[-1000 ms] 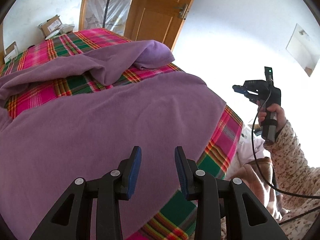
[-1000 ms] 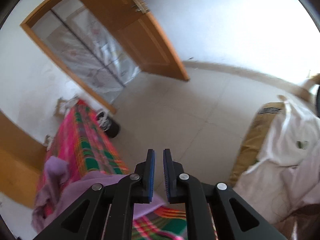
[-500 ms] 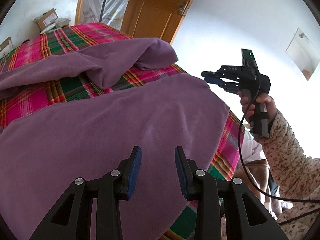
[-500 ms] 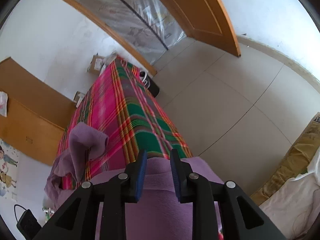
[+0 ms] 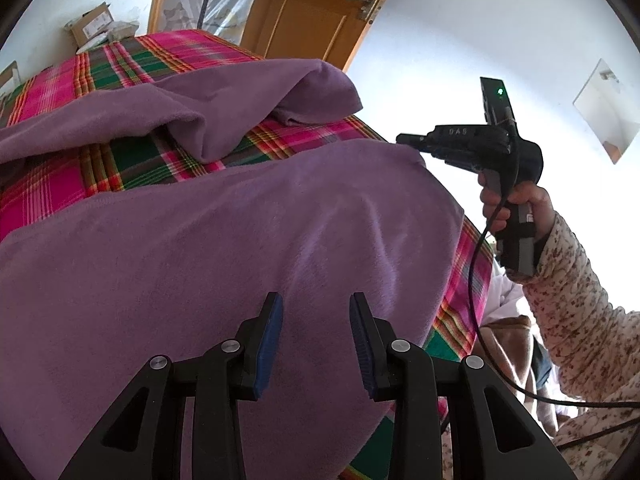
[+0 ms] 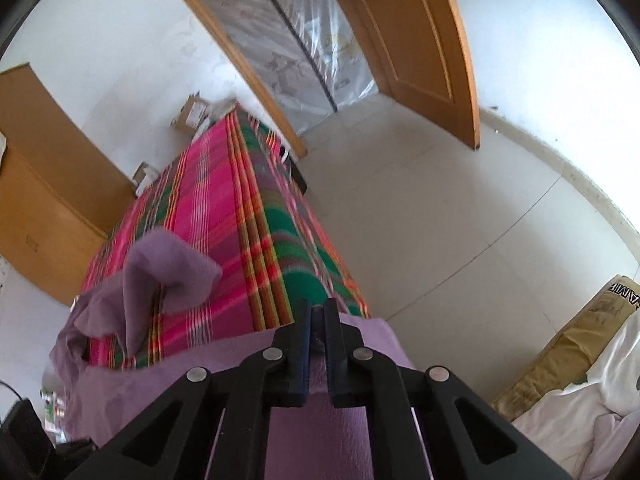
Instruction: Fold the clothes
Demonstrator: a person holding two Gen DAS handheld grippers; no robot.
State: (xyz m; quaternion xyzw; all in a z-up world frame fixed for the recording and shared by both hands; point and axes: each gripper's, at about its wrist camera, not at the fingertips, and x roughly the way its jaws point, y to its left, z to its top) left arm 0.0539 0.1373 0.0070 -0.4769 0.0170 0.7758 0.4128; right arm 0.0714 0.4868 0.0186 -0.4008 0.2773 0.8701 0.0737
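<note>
right gripper (image 6: 318,312): moved in from floor side, jaws now clamped on purple garment (image 5: 224,248) corner | left gripper (image 5: 316,312): jaws apart, unchanged

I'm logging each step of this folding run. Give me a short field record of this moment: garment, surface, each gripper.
garment: purple garment, spread flat, one sleeve bunched further back
surface: plaid cloth over a table
left gripper: open, above the garment, gripping nothing
right gripper: shut on the garment's far corner
person: hand holding the right gripper's handle
</note>
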